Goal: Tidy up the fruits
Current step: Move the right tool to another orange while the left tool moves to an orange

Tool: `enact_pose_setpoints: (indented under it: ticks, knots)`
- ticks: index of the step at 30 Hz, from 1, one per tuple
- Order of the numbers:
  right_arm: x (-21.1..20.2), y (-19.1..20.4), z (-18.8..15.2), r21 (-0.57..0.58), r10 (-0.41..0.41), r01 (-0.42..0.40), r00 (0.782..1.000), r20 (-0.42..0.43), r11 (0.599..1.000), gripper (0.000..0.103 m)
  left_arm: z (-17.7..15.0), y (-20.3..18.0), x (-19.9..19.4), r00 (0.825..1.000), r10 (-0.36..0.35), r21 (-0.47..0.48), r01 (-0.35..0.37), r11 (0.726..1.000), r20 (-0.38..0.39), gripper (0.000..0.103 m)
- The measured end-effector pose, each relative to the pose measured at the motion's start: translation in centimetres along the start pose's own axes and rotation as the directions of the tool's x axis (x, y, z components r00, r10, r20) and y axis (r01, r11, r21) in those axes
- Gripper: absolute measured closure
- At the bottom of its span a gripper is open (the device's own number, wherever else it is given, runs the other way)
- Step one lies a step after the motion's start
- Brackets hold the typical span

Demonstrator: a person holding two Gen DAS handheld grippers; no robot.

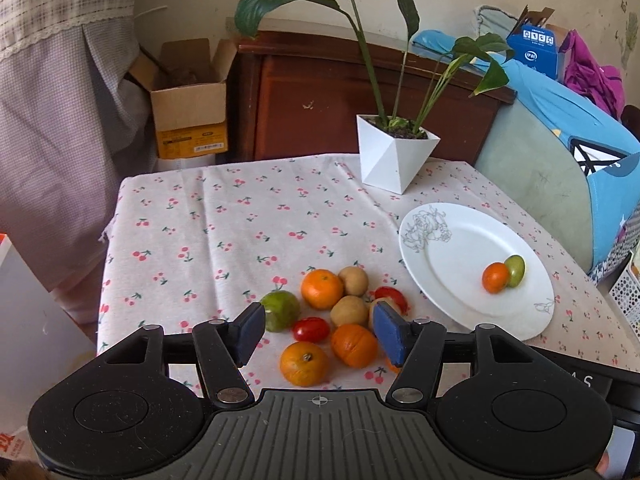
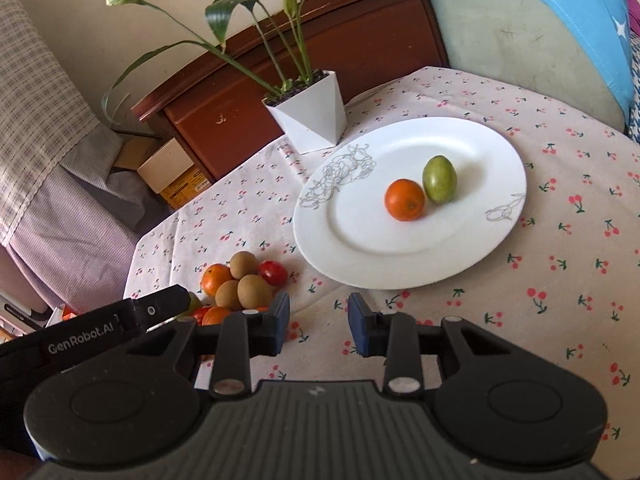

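A pile of fruit lies on the cherry-print tablecloth: oranges (image 1: 322, 289), tan round fruits (image 1: 349, 311), a red tomato (image 1: 311, 329) and a green fruit (image 1: 280, 310). My left gripper (image 1: 320, 330) is open, its jaws held wide just above the near side of the pile. A white plate (image 1: 452, 264) to the right holds one orange (image 1: 495, 277) and one green fruit (image 1: 515, 271). My right gripper (image 2: 319, 322) is open and empty above bare cloth, just in front of the plate (image 2: 360, 240). The pile (image 2: 244, 284) shows to its left.
A white angular pot (image 1: 394, 156) with a tall leafy plant stands at the table's far edge. Behind it are a dark wood cabinet (image 1: 312, 96) and a cardboard box (image 1: 188, 108). A cushioned seat with blue fabric (image 1: 560, 140) borders the right side.
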State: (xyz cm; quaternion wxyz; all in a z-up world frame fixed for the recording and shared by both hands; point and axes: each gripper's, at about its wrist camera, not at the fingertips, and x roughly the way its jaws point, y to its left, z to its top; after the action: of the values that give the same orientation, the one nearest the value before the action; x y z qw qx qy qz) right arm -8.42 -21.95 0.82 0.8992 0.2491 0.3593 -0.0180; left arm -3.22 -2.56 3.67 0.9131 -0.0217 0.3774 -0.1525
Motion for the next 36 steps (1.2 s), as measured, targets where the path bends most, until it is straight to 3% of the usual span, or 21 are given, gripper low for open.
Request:
enact_pose_setpoints:
  ticks: [12,21,31,36]
  knots:
    - [1.2,2.0,-1.2,-0.07,0.065,-0.068,0.997,-0.051,0.995,0.068,-2.0,1.6,-1.0,0.999,0.035,0.026,-0.034,0.999,-0.025,0.044]
    - [2.9,2.9,-1.5,-0.095,0.047,-0.054,0.996,-0.071,0.994,0.068,-3.0,1.6,-0.4,0.998,0.019,0.063,-0.016,0.998,-0.056,0.044]
    - [3.8,3.3,-1.7,-0.118,0.019,-0.025,0.998,-0.056,0.993,0.069,-3.4,1.6,0.6,0.999,0.014,0.065,-0.012,0.998,-0.03,0.045]
    - [3.9,3.2,-1.7,-0.118,0.011,-0.017,0.999,-0.05,0.993,0.074,-3.5,1.5,1.2,1.0,0.003,0.066,-0.001,0.998,-0.029,0.047]
